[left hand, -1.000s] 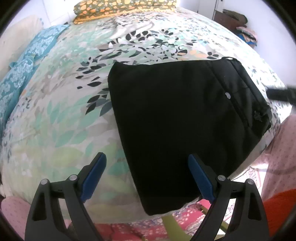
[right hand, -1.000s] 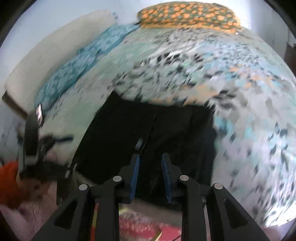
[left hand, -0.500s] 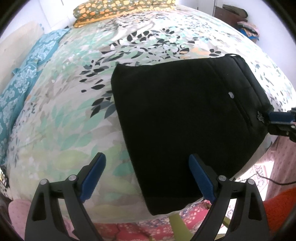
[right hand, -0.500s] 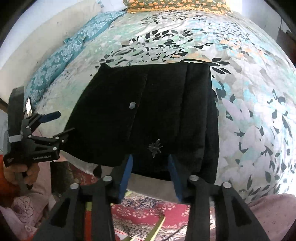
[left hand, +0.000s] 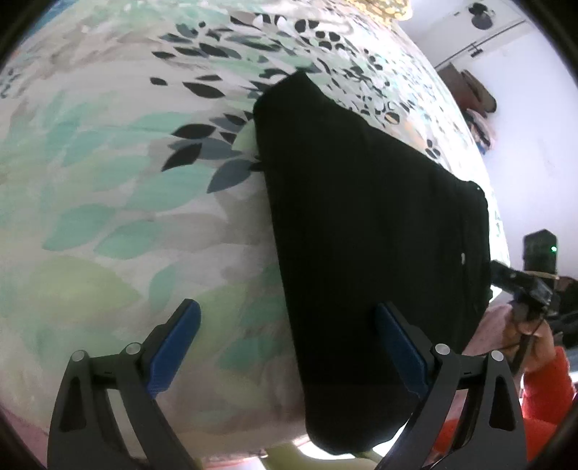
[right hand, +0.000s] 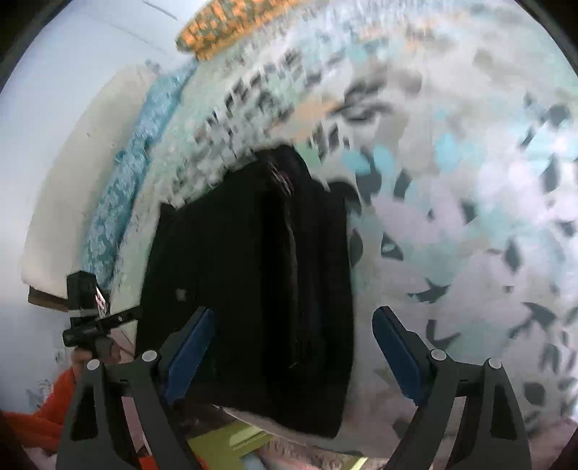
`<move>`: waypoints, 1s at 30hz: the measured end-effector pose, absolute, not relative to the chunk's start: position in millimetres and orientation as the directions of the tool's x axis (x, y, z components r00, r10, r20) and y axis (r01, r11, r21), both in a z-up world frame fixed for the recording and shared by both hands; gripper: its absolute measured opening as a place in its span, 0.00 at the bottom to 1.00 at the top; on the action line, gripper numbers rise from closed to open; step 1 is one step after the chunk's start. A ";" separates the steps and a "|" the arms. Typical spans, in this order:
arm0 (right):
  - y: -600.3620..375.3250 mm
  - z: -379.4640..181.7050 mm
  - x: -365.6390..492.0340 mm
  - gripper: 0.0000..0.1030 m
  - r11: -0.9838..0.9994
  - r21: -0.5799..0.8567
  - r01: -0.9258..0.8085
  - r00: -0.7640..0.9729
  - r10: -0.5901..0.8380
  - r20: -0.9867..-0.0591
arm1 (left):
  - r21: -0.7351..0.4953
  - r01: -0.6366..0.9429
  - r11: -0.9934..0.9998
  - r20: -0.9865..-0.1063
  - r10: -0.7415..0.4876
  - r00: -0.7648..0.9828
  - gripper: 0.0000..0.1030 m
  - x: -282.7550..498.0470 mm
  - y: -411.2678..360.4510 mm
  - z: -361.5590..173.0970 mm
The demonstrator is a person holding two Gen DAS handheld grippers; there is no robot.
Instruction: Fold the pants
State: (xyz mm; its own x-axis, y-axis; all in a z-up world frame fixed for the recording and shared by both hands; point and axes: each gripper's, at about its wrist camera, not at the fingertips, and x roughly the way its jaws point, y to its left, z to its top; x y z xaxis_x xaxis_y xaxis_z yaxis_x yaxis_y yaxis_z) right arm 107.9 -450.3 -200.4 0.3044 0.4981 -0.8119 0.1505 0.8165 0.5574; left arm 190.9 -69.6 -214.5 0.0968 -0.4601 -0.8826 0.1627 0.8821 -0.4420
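The black pants point(left hand: 365, 231) lie folded into a flat rectangle on the leaf-print bed cover point(left hand: 108, 202), reaching the bed's near edge. My left gripper point(left hand: 285, 347) is open and empty, low over the pants' left near corner. In the right wrist view the pants point(right hand: 253, 289) show blurred, with a waistband seam running lengthwise. My right gripper point(right hand: 292, 352) is open wide and empty, just before the pants' near edge. The right gripper also shows in the left wrist view point(left hand: 520, 285), held by a hand in an orange sleeve.
An orange-patterned pillow point(right hand: 224, 32) and a blue floral cloth point(right hand: 144, 152) lie at the bed's far side. The left gripper's body point(right hand: 90, 311) shows at the left of the right wrist view. A dresser point(left hand: 473, 94) stands by the wall.
My right gripper has opened from nearly shut to wide open and swung quickly, blurring its view. My left gripper has dropped lower and shifted left, staying open.
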 end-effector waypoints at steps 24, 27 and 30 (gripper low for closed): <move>-380.4 -132.5 192.6 0.36 0.729 0.679 -0.086 0.407 0.648 -0.644 | -0.452 0.196 0.870 -0.826 -0.492 0.276 0.22 272.7 -80.0 -134.6; -369.4 -137.6 251.0 0.41 0.754 0.654 -0.059 0.428 0.611 -0.666 | -0.335 0.168 0.927 -0.849 -0.375 0.373 0.26 312.9 -71.5 -127.9; -357.0 -148.0 281.4 0.82 0.864 0.501 0.047 0.415 0.439 -0.797 | -0.140 0.081 0.987 -0.877 -0.161 0.453 0.36 322.4 -61.2 -130.1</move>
State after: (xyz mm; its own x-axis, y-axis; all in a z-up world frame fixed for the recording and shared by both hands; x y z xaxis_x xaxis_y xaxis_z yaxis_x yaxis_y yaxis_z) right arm 281.4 -357.0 -148.0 0.4154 0.4391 -0.7966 0.0467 0.8643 0.5008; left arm 322.4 -61.2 -130.1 0.4527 -0.1614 -0.8769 0.0814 0.9869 -0.1396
